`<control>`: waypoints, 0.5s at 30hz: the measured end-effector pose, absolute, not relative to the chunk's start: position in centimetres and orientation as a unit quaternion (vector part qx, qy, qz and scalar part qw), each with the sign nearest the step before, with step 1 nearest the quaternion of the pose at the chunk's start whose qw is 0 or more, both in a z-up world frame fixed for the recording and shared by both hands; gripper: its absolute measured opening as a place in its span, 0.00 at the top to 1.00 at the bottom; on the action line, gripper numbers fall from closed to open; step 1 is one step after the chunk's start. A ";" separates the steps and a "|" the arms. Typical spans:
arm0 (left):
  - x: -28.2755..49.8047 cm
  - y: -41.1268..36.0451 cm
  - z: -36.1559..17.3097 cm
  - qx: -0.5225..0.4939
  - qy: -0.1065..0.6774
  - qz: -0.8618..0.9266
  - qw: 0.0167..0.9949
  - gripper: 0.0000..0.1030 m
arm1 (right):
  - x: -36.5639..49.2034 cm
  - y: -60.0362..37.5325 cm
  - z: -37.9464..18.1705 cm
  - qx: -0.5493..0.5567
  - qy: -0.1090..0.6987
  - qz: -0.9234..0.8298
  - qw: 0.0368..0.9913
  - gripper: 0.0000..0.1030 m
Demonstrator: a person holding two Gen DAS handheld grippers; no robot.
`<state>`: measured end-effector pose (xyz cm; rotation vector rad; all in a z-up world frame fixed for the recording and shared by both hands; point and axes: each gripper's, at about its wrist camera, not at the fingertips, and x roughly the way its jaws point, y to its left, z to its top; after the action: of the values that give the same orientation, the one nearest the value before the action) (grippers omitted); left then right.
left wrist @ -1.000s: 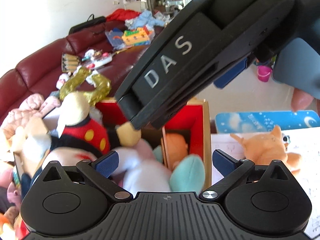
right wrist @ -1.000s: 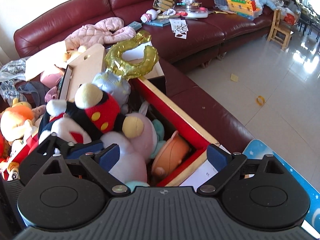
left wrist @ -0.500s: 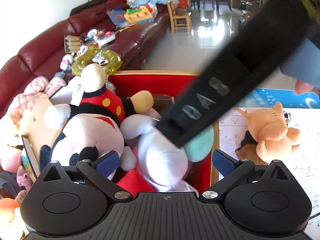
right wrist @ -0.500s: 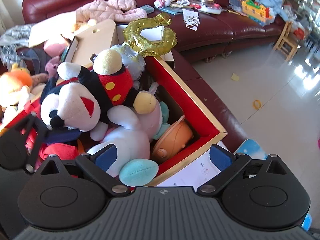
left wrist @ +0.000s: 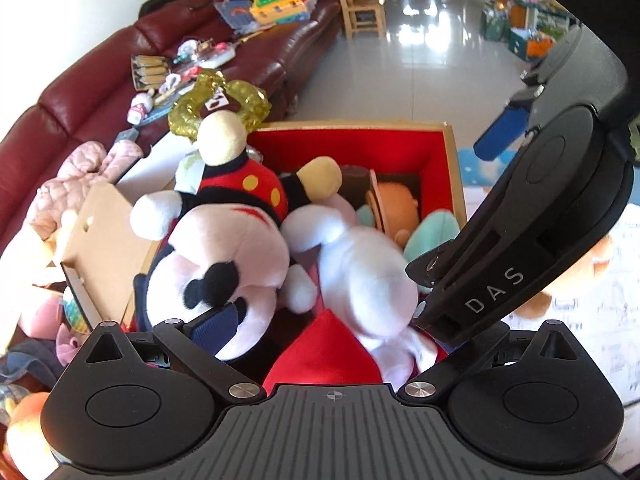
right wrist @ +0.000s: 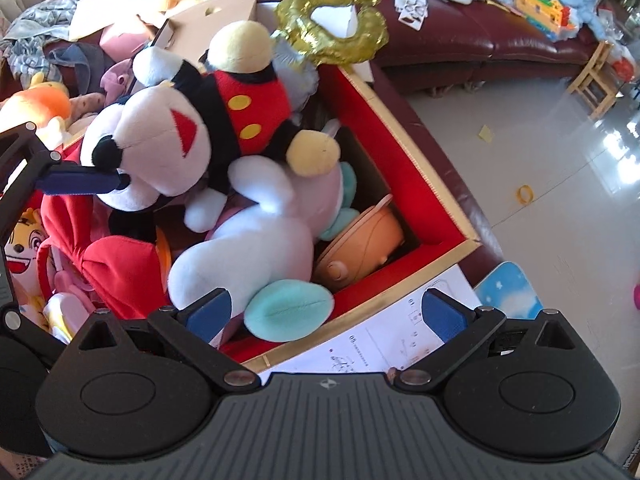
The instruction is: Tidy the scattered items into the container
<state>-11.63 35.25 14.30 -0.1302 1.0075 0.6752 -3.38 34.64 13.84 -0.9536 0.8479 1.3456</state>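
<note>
A gold-rimmed box [left wrist: 454,168] [right wrist: 414,158] with a red lining holds a mouse plush [left wrist: 224,248] [right wrist: 160,140] in red shorts. Beside it lie a white plush [left wrist: 360,272] [right wrist: 248,248] with teal feet and an orange toy [left wrist: 400,204] [right wrist: 360,248]. My left gripper [left wrist: 332,320] is open over the box's near end, and its left pad [left wrist: 216,324] rests against the mouse's face. My right gripper [right wrist: 326,314] is open and holds nothing, above the box's near corner. Its body crosses the right of the left wrist view and half hides an orange plush [left wrist: 530,308] on the table.
A gold foil balloon [left wrist: 216,100] [right wrist: 332,36] sits at the box's far end, and a cardboard box [left wrist: 104,240] leans on its left. A printed sheet [right wrist: 380,340] lies on the table. The red sofa [left wrist: 80,92] carries toys and clothes. Tiled floor lies to the right.
Both grippers have drawn back from the box, so more of its contents show. The right gripper has swung down to the right side of the left wrist view.
</note>
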 end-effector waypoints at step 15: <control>-12.8 34.8 13.3 -0.032 0.493 0.312 0.812 0.00 | -5.5 35.3 12.7 -0.444 0.363 0.579 0.580 0.02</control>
<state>-12.85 34.77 13.32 -0.0676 1.0520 0.6655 -5.45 35.27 12.69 -1.0386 0.8488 1.3527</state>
